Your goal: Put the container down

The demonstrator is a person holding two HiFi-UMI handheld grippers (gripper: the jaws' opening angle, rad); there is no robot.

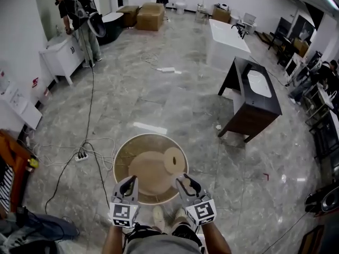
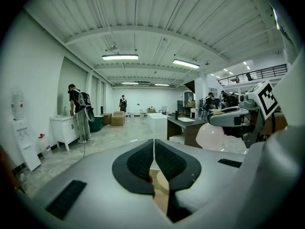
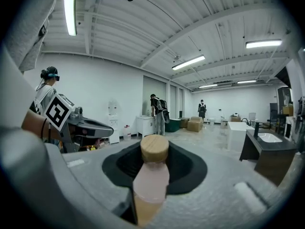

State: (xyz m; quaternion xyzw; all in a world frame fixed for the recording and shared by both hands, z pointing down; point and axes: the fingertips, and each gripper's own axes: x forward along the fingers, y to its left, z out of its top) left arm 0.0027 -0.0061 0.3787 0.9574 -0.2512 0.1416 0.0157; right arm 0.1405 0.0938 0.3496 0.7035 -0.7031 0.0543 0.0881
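From the head view we're looking steeply down at a marble floor, with both tools out in front of us. The left gripper (image 1: 128, 183) sits with its tips over the near rim of a round tan tub (image 1: 118, 159). The right gripper (image 1: 184, 183) reaches in from the other side. Just past its tips we see the pale wooden cap of the container (image 1: 173, 160), over the tub's right half. Off to the right stands a dark vanity (image 1: 239, 121) with a white basin. A person (image 1: 79, 20) is far back on the left, beside a white cabinet (image 1: 62, 57).

Over to the left gripper view. The left gripper (image 2: 154, 149) has its dark pads drawn in to a thin slit. A strip of tan shows low in that gap, and we can't tell whether it is pinched there. Across on the right we catch the right gripper (image 2: 214, 120), with the container's pinkish, rounded body (image 2: 210, 135) under it.

Now the right gripper view, and this one is clear. The right gripper (image 3: 155, 162) is clamped on the container (image 3: 152, 178), a pale pink translucent bottle. Its neck rises between the pads, and its wooden cap (image 3: 154, 148) is at the tips. The container is up off any surface. The left gripper (image 3: 101, 126) shows at the left.
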